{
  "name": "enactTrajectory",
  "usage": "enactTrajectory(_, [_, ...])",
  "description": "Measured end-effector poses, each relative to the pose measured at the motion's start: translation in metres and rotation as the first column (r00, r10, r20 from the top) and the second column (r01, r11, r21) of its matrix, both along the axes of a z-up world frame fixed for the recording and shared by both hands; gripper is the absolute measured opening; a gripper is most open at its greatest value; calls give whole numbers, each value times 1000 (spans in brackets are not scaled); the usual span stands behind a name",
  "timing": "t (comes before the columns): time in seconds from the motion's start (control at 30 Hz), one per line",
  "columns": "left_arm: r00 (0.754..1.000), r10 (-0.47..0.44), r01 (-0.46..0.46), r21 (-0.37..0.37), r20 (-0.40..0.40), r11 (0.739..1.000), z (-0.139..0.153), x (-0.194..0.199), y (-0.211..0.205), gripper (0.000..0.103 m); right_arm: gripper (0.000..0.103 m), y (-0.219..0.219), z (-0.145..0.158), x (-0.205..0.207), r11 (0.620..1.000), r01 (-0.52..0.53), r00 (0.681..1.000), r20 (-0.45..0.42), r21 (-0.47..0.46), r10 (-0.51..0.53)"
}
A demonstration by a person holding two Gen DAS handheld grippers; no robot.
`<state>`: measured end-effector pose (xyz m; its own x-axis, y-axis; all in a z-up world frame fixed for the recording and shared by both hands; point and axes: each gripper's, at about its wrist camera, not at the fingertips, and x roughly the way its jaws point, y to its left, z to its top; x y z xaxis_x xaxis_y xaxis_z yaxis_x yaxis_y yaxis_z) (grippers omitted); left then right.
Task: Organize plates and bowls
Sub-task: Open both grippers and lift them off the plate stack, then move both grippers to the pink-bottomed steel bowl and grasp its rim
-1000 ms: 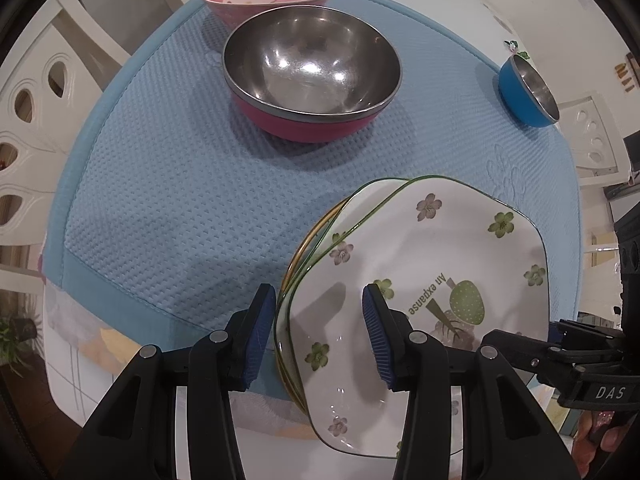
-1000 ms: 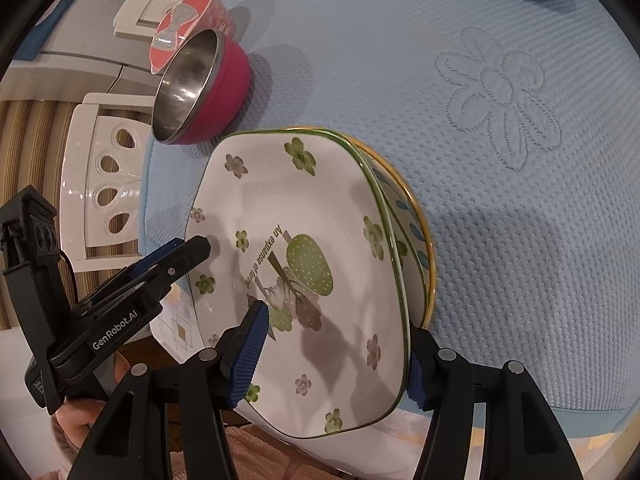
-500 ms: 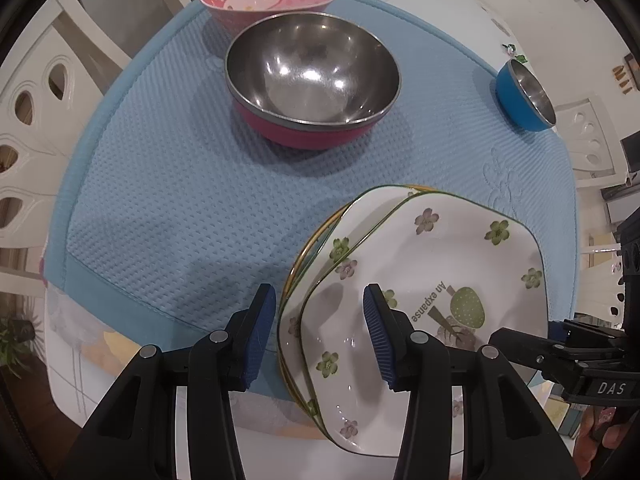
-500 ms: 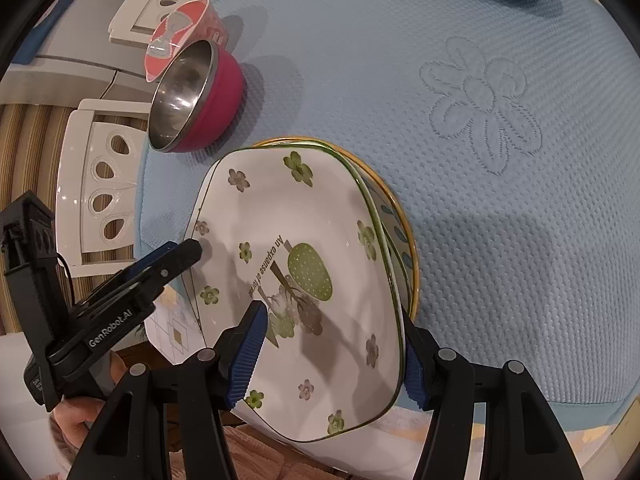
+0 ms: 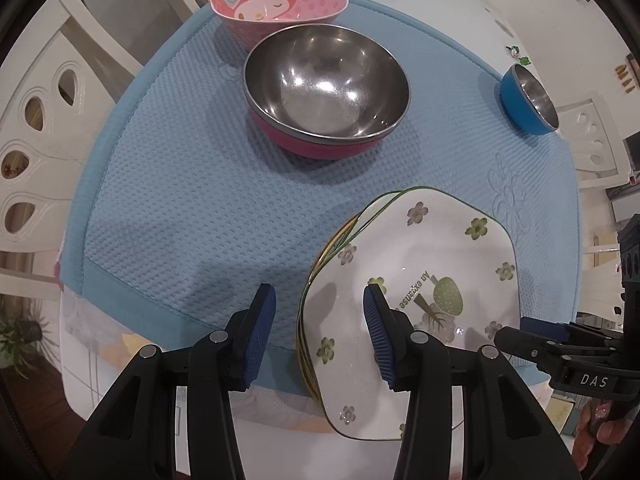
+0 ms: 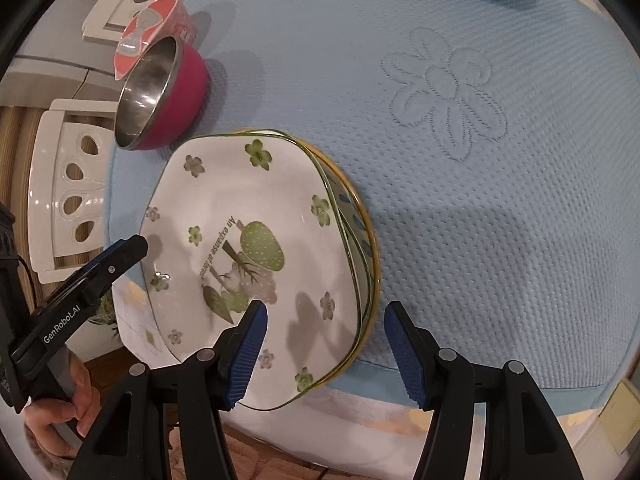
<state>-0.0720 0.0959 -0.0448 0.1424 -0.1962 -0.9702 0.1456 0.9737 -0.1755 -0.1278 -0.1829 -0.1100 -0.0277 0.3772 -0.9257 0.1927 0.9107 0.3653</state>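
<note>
The stack of plates is straddled at opposite rims by the open left gripper and open right gripper, unclamped; closing on both rims is judged next.

The light-blue cloth mat has a matt, waffle-textured weave with a stitched flower at upper right of the right wrist view. The white floral ceramic plate, lower right, is smooth and glossy, its stack edged in green and gold. The magenta bowl with a brushed steel lining gleams with soft highlights. The pink cartoon-printed bowl at top looks like smooth plastic. The small blue bowl, upper right, also has a shiny metal interior. The white chair backs at left look lacquered and glossy.
</note>
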Motion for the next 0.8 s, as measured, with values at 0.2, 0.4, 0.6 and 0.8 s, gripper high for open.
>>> enactTrajectory(0.2, [999, 37, -37, 17, 11, 999, 26, 12, 20, 43, 59, -13, 40, 12, 998, -11, 998, 60, 64, 8])
enactTrajectory(0.4, [996, 42, -44, 21, 83, 999, 79, 48, 47, 61, 60, -13, 116, 53, 990, -71, 977, 207, 118, 45])
enactTrajectory(0.6, [991, 42, -41, -16, 128, 999, 99, 96, 69, 70, 76, 18, 141, 100, 980, -80, 959, 283, 181, 26])
enactTrajectory(0.8, [998, 22, -19, -49, 60, 999, 49, 136, 68, 70, 76, 57, 74, 145, 982, -39, 977, 214, 187, -2])
